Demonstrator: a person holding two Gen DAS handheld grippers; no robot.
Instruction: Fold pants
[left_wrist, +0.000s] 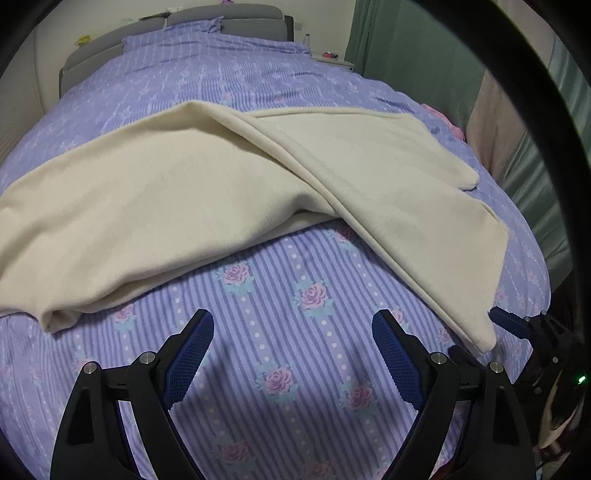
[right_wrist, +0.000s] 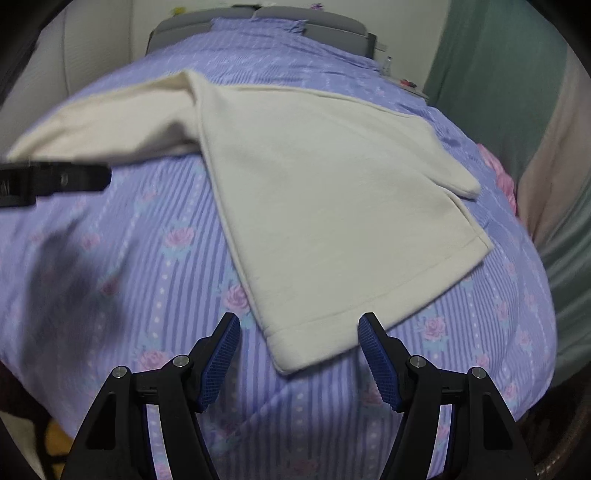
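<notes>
Cream pants (left_wrist: 207, 188) lie spread on the purple floral bed cover (left_wrist: 295, 332). One leg runs to the left. The other leg (right_wrist: 332, 206) crosses over it toward the near right and ends in a hem (right_wrist: 314, 343). My left gripper (left_wrist: 293, 325) is open and empty, hovering over bare cover just in front of the pants. My right gripper (right_wrist: 299, 328) is open, its fingertips on either side of the near hem corner, which lies flat on the cover. The right gripper also shows at the right edge of the left wrist view (left_wrist: 517, 325), and the left gripper at the left edge of the right wrist view (right_wrist: 55, 182).
A grey headboard (left_wrist: 229, 14) and pillows stand at the far end. A green curtain (left_wrist: 417, 55) hangs on the right. A nightstand (left_wrist: 332, 61) with small items stands by the bed's far right corner. A pink cloth (right_wrist: 502, 177) lies at the bed's right edge.
</notes>
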